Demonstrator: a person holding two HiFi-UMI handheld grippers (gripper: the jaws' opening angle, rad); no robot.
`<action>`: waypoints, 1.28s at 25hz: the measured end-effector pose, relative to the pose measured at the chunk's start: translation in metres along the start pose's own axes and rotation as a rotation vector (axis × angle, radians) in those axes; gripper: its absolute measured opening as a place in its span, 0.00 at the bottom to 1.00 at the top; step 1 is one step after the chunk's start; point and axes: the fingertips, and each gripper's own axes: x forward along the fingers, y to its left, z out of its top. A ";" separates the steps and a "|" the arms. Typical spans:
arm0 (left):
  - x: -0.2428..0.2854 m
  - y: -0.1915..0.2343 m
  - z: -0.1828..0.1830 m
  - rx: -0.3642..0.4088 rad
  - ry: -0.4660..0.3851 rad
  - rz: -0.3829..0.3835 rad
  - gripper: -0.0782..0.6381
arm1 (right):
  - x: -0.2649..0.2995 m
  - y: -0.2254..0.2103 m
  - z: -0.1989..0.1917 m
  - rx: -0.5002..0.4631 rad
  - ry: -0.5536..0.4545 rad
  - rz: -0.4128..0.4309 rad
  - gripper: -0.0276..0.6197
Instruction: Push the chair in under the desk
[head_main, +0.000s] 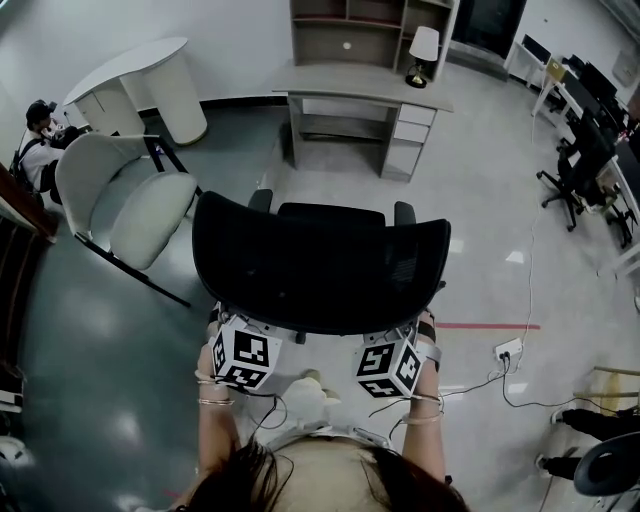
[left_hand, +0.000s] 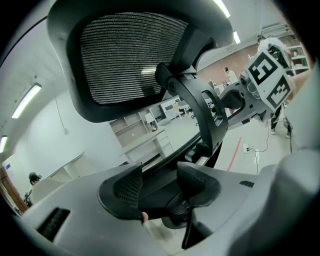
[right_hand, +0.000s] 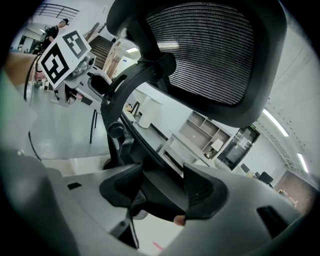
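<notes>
Glossy grey office floor (head_main: 480, 200), with the desk (head_main: 360, 82) at the far side. The chair (head_main: 320, 265) stands between me and the desk, well apart from it, its back toward me. My left gripper (left_hand: 157, 182) pinches the lower rim of the chair back. My right gripper (right_hand: 162, 187) pinches the same rim further right. A white armchair (head_main: 130, 200) stands to the left.

Forearms reach toward 12 o'clock. My left gripper (left_hand: 159, 187) and right gripper (right_hand: 162, 187) level, each clamped on chair back (head_main: 320, 265).
</notes>
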 end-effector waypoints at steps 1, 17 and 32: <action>0.002 0.001 0.002 0.005 -0.002 -0.001 0.42 | 0.001 -0.003 0.001 0.000 0.001 0.000 0.43; 0.035 0.014 0.013 0.022 -0.027 -0.051 0.42 | 0.032 -0.024 0.004 0.017 0.014 -0.005 0.43; 0.063 0.023 0.023 0.068 -0.063 -0.078 0.42 | 0.058 -0.043 0.007 0.048 0.050 -0.023 0.43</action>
